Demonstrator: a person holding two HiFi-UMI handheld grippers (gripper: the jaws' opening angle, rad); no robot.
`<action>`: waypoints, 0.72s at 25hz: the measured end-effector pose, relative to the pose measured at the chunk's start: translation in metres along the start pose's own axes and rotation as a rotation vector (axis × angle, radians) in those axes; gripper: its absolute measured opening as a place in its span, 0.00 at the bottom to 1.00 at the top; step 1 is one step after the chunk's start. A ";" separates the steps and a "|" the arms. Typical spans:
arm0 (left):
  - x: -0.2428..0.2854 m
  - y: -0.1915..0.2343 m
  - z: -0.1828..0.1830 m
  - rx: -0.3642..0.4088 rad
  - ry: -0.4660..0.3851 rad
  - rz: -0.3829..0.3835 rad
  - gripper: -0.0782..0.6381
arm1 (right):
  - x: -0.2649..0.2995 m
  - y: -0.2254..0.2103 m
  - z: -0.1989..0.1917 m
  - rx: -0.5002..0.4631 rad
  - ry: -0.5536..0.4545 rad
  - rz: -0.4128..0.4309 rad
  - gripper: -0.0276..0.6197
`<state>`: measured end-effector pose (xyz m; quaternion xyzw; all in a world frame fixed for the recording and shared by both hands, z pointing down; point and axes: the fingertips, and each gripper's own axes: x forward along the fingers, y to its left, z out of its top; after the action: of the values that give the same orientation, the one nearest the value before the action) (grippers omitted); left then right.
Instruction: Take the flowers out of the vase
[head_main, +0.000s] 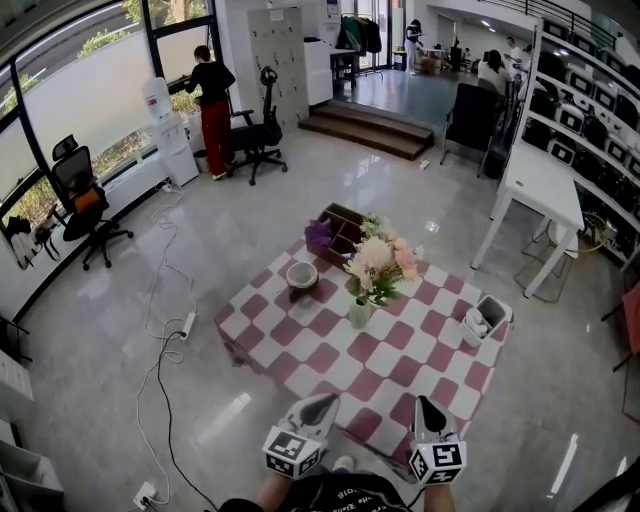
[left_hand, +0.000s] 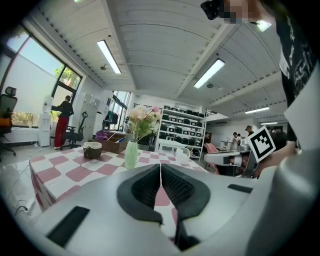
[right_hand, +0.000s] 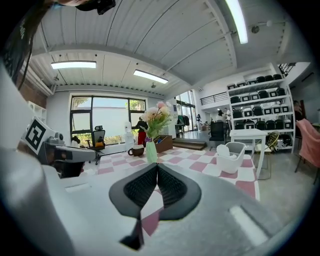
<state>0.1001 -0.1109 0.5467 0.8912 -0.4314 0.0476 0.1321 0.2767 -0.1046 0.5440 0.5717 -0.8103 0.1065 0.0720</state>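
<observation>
Pink flowers (head_main: 380, 262) look flimsy; pinch stems above the vase (head_main: 360, 312). Your left tongs (head_main: 322, 403) and right tongs (head_main: 426, 404) are closed, empty.

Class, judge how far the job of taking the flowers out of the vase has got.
Done: nothing; the flowers stand in the vase. In hand: nothing; left claw and right claw are shut and empty, well short of the vase. Left: reaching, gripping and lifting the flowers out.
</observation>
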 end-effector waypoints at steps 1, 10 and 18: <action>0.002 0.001 0.001 0.002 0.001 0.002 0.13 | 0.001 0.001 0.000 0.002 0.000 0.007 0.05; 0.018 0.013 0.011 0.018 -0.007 0.002 0.13 | 0.016 0.000 0.003 0.028 0.004 0.015 0.05; 0.031 0.058 0.021 0.027 -0.006 0.003 0.13 | 0.043 0.013 0.009 0.046 0.007 -0.018 0.05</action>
<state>0.0734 -0.1740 0.5438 0.8924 -0.4324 0.0511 0.1188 0.2503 -0.1423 0.5446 0.5802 -0.8021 0.1264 0.0629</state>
